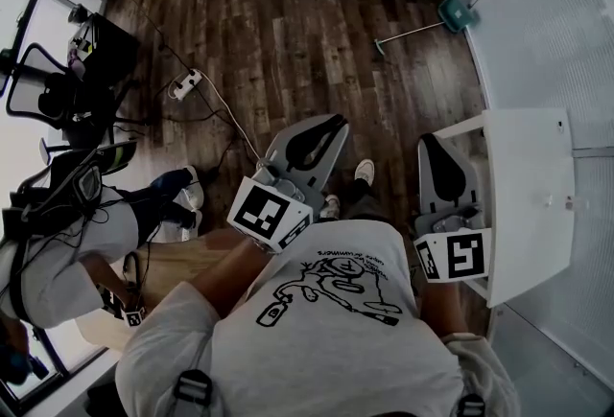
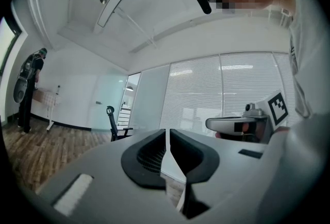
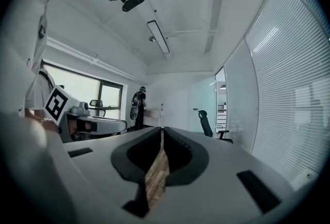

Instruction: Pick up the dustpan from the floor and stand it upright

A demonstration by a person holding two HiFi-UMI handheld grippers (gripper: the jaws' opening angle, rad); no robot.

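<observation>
In front of you, left tongs and right tongs are clenched, both empty. Dustpan lies on the floor, well apart from them.

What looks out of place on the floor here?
The dustpan lies flat near the wall, its long handle down on the floor rather than standing up. A power strip and its cable also trail loose across the middle of the room.

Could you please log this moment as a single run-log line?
left gripper: shut, empty | right gripper: shut, empty | dustpan: lying on wood floor, far ahead, untouched
</observation>
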